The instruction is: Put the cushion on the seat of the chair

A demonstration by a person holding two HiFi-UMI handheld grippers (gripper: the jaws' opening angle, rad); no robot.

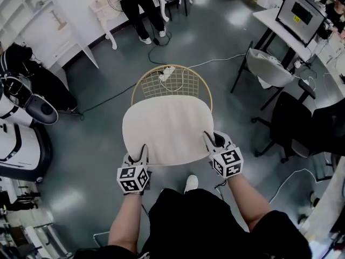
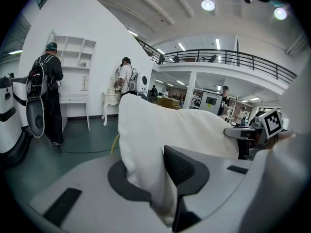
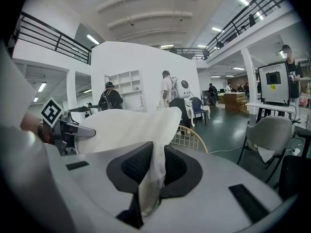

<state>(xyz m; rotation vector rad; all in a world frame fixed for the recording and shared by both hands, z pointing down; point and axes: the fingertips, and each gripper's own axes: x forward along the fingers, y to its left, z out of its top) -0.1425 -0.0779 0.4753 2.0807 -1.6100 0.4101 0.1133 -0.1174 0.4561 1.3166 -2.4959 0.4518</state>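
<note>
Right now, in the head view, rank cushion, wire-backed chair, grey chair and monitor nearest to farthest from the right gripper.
1. cushion, gripped by right gripper
2. wire-backed chair, just ahead
3. grey chair, right
4. monitor, far right corner

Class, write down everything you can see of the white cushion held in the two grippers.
The cushion is off-white soft fabric, a thin rounded rectangle with faint lines along it. It is held roughly flat. The left gripper pinches its near left corner and the right gripper its near right corner, jaws shut on the cloth. In the head view it hides the near part of a hoop-framed wire-grid chair; whether it touches the chair is unclear.
</note>
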